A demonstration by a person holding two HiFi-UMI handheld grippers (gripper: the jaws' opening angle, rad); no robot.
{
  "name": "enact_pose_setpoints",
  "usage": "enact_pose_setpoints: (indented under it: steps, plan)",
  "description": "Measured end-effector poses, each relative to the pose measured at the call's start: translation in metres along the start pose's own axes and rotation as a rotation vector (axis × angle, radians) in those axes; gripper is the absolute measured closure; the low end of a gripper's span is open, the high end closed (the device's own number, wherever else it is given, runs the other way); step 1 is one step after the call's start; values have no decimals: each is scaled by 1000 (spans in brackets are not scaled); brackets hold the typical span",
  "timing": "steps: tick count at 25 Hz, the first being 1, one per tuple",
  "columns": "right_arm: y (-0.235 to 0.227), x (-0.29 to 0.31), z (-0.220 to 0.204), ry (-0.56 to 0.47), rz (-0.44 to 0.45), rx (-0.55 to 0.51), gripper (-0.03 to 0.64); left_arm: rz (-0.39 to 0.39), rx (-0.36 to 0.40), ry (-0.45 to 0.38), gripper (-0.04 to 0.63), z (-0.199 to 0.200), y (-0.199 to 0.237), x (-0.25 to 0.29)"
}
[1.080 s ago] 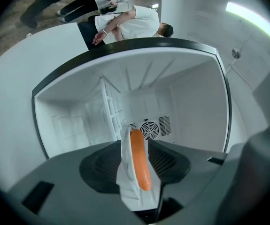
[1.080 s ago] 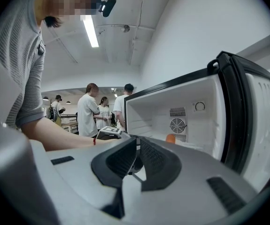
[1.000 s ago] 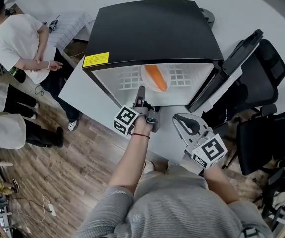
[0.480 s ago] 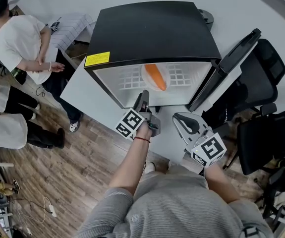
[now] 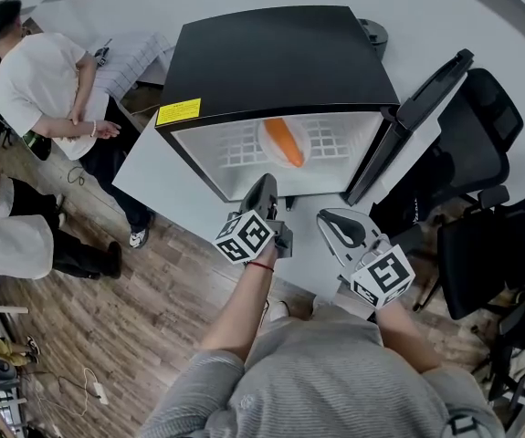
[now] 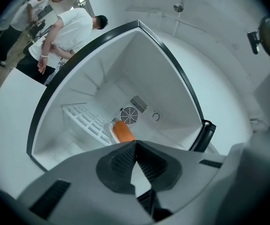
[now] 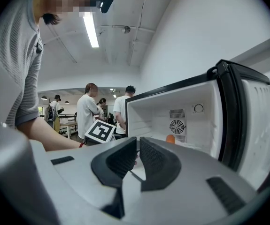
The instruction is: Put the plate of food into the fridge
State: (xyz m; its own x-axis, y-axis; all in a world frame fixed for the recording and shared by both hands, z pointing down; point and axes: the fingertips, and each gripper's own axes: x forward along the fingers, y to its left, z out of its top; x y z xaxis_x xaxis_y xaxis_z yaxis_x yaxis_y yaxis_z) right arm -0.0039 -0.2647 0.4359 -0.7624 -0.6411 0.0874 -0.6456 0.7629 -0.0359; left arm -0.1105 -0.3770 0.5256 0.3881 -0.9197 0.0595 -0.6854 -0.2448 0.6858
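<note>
Lying on round plate (image 5: 266, 140), oblong orange food (image 5: 286, 142), gridded shelf (image 5: 235, 145)

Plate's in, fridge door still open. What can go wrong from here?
1. The door stands wide open; if it swings shut now, it may hit the left gripper, whose jaws have just closed on nothing right at the fridge opening.
2. The orange food lies loose on its plate; a hard slam might roll it off onto the wire shelf.
</note>
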Motion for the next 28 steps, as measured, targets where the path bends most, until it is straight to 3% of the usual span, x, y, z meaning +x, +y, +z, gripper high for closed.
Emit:
enact_pose_setpoints:
  steps: [13, 28]
  plan:
    - [4, -8, -3, -4, -28, 6, 601, -111, 88, 49, 584, -10, -41, -21]
    - [23, -12, -15, 12, -18, 20, 600, -166, 150, 118, 584, -32, -65, -80]
